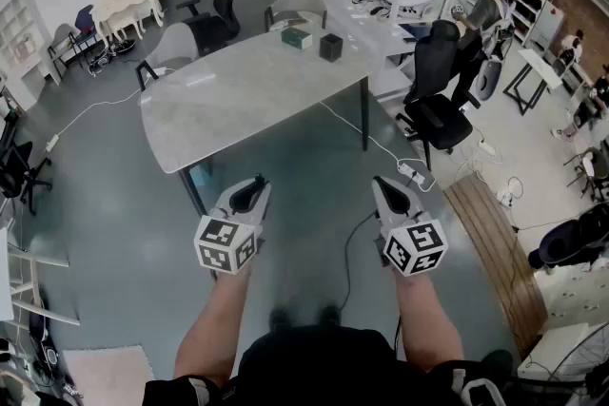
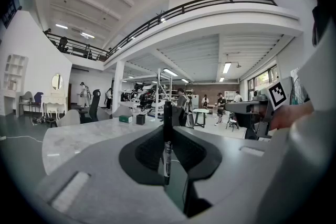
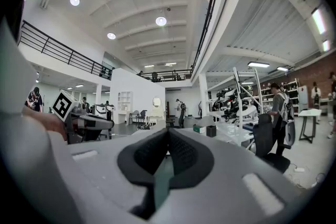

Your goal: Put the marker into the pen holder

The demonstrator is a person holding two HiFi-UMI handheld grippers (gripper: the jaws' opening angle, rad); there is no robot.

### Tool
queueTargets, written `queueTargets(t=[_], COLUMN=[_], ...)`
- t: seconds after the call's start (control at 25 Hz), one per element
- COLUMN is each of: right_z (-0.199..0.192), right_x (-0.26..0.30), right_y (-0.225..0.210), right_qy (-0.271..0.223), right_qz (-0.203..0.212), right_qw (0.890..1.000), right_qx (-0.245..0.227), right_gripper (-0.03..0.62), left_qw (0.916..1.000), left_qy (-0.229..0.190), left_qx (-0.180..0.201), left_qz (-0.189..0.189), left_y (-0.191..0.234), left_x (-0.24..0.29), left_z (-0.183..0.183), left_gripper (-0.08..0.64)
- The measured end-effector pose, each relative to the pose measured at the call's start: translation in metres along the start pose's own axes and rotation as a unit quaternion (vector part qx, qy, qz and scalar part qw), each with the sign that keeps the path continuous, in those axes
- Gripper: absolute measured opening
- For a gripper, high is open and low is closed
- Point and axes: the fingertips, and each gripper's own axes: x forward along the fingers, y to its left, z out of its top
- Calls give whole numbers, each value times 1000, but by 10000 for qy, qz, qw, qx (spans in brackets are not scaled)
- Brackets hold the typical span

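Left gripper view is showing the left hand-held gripper (image 1: 252, 185) clamping the marker (image 2: 166, 152) upright. The right hand-held gripper (image 3: 168, 132) is sitting closed, empty. The pen holder (image 1: 330, 47) is standing on the desk (image 1: 238, 95), well apart.

table (image 1: 247, 100): pale stone-look, smooth | floor (image 1: 114, 233): glossy (reflective) | marker (image 2: 167, 149): black plastic

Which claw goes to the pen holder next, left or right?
Left. The left claw grips the marker upright; the right claw is shut and empty. Both hang short of the table with the pen holder.
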Motion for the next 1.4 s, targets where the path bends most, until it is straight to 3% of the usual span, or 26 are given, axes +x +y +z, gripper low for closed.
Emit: queueTargets(t=[0.84, 1.12, 1.4], right_z=[-18, -24, -22], right_x=[-38, -15, 43], right_y=[-75, -92, -117], right_qy=[100, 244, 307], right_qz=[273, 270, 234], right_qw=[9992, 9989, 9990], right_qx=[269, 302, 246], right_gripper=[3, 3, 3], left_qw=[10000, 9999, 9996], left_qy=[30, -1, -159], left_qx=[-53, -163, -244], left_qz=[31, 6, -66], left_y=[-77, -65, -20], left_x=[58, 87, 139], left_z=[-4, -3, 2], left_gripper=[54, 54, 54])
